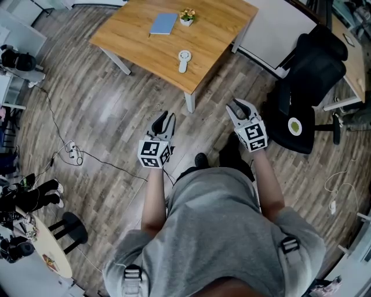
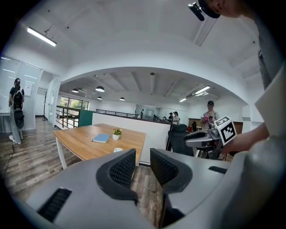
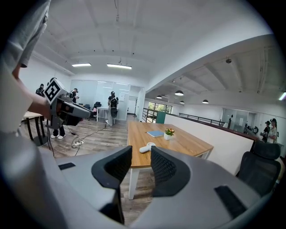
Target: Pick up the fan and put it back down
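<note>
The left gripper [image 1: 164, 119] has its jaws a narrow gap apart with nothing between them, held in the air over the wooden floor [image 1: 110, 110]. The right gripper [image 1: 237, 108] stands the same way: jaws slightly parted, empty, touching nothing. Both point toward the tabletop [image 1: 220, 35] and are well apart from it. The white fan [image 1: 184, 60] lies flat on the tabletop near the edge closest to the person. A blue notebook [image 1: 164, 24] and a small potted plant [image 1: 186, 17] sit toward the far edge. A black office chair [image 1: 307, 87] stands beside the right gripper.
</note>
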`<control>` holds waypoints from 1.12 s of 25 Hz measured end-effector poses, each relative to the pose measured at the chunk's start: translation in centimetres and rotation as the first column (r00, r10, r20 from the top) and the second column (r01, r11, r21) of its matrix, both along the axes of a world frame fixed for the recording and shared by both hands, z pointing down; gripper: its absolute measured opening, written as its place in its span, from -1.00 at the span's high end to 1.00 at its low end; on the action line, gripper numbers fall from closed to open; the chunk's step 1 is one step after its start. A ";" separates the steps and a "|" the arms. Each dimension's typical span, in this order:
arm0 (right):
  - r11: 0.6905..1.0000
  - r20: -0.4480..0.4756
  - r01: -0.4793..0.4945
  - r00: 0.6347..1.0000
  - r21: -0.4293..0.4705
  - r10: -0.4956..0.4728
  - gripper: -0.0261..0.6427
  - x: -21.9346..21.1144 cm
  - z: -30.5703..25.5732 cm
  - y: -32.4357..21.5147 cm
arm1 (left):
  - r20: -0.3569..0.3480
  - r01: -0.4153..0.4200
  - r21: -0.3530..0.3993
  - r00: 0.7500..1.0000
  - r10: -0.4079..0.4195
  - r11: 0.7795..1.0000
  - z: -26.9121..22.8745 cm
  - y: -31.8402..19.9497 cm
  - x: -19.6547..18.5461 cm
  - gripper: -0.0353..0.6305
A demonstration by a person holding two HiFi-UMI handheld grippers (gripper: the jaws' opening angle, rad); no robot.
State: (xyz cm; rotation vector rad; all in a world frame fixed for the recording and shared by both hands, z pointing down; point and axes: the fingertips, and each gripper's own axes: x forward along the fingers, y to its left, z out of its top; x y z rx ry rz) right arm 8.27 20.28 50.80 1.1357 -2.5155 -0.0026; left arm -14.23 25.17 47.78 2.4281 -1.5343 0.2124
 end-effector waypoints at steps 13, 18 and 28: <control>1.000 0.006 -0.014 1.000 0.027 0.014 -0.06 -0.5 -0.1 -0.7 | 0.005 -0.022 -0.003 1.000 0.022 1.000 0.1 -0.9 0.1 0.12; 1.000 -0.002 -0.007 1.000 0.016 0.007 -0.09 -0.6 0.1 -0.7 | 0.013 -0.022 0.000 1.000 0.022 1.000 0.2 -1.3 0.1 0.10; 1.000 0.012 0.005 1.000 0.005 -0.005 -0.09 -0.2 0.3 -1.7 | 0.029 -0.026 -0.013 0.999 0.026 1.000 0.4 -2.2 1.2 0.09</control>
